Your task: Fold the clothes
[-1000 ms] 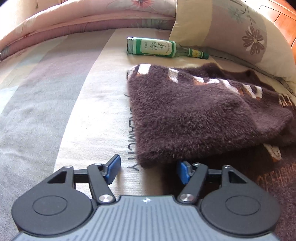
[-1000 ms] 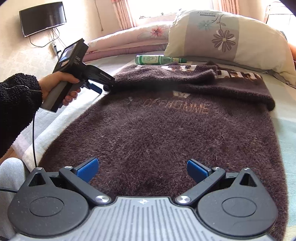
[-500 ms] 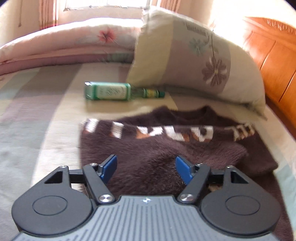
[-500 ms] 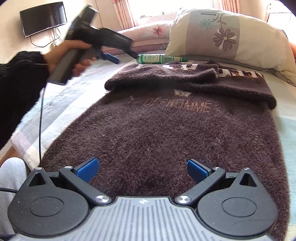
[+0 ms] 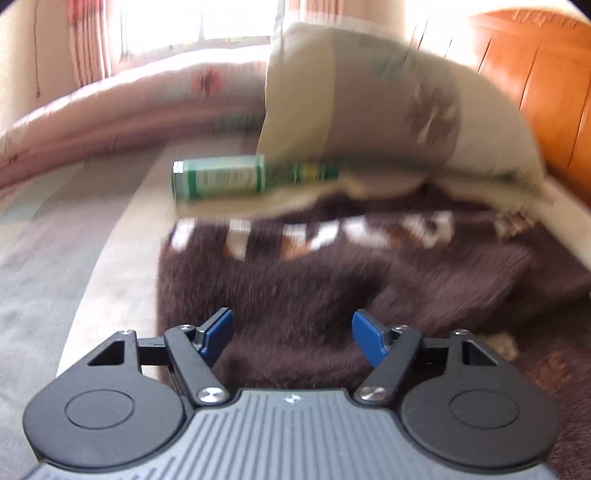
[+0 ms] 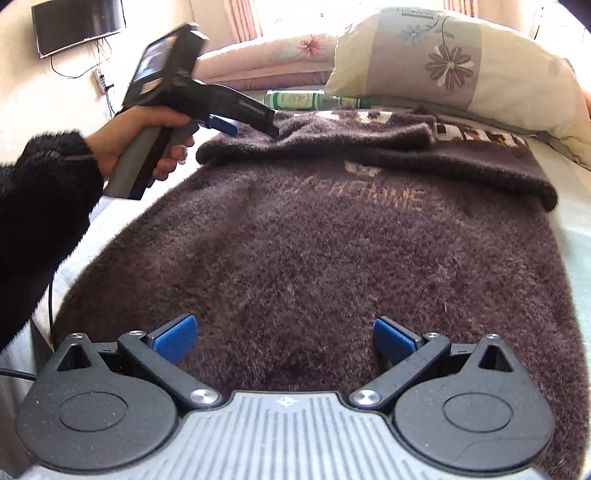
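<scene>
Overhead, left tool, tilted down

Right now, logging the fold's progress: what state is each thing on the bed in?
Brown sweater: spread flat, top part folded over.
Green bottle: lying on its side, apart from the sweater.
Pillow: propped at the bed's head.
Left gripper: jaws opening over the fold, nothing gripped.
Right gripper: open, over the near hem.

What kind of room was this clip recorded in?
Most likely a home bedroom: a brown sweater lies spread on a bed with a floral pillow, a wooden headboard behind it and a wall-mounted screen.
</scene>
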Available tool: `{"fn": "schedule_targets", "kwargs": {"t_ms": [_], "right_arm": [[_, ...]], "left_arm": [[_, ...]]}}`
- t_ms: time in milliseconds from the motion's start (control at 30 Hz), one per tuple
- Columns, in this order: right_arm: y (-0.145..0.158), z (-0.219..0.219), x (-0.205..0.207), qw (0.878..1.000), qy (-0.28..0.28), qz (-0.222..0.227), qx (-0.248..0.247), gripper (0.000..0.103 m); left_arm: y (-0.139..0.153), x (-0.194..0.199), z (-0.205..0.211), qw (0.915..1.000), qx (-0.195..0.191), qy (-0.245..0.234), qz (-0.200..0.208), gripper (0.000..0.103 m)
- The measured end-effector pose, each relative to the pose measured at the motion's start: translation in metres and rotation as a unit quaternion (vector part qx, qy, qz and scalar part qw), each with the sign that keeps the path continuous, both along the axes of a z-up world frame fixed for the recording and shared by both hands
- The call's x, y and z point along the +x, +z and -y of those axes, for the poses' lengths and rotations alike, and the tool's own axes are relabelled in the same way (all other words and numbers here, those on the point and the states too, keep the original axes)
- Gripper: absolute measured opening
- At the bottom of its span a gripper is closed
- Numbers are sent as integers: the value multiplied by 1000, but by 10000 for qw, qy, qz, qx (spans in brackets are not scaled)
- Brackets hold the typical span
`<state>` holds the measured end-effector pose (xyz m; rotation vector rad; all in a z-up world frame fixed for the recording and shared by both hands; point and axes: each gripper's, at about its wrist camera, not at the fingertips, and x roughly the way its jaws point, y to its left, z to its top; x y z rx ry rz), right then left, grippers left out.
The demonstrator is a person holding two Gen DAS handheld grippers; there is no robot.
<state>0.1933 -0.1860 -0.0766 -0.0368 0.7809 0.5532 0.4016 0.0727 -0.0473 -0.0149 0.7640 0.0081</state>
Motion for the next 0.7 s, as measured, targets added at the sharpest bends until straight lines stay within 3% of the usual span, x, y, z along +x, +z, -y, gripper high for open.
{"fn": "schedule_targets", "kwargs": {"t_ms": [100,233,400,500,567,700], "right_arm": [[2,-7,5,10000,-50,-75,39,103],[12,-18,9,9999,45,-59,-102,103],[42,-36,27,9967,383,545,-464,103],[61,-52,51,9908,733,1014,-507,103],[71,-69,79,9880,990,1086,-485,103],[74,-106,145,9917,1053,730,-140,103]], "left_arm": [[-9,2,-17,9993,-323,166,-129,75],[8,-16,-35,9964,-842,-75,102,81],[20,-26,-48,9951,-941,-275,-136,83],[34,-34,-66,9860,-1630,-351,-31,83],[41,-37,-77,9785,-2020,-422,-57,86],[44,-41,-87,9811,-1898,-331,-149,87]]}}
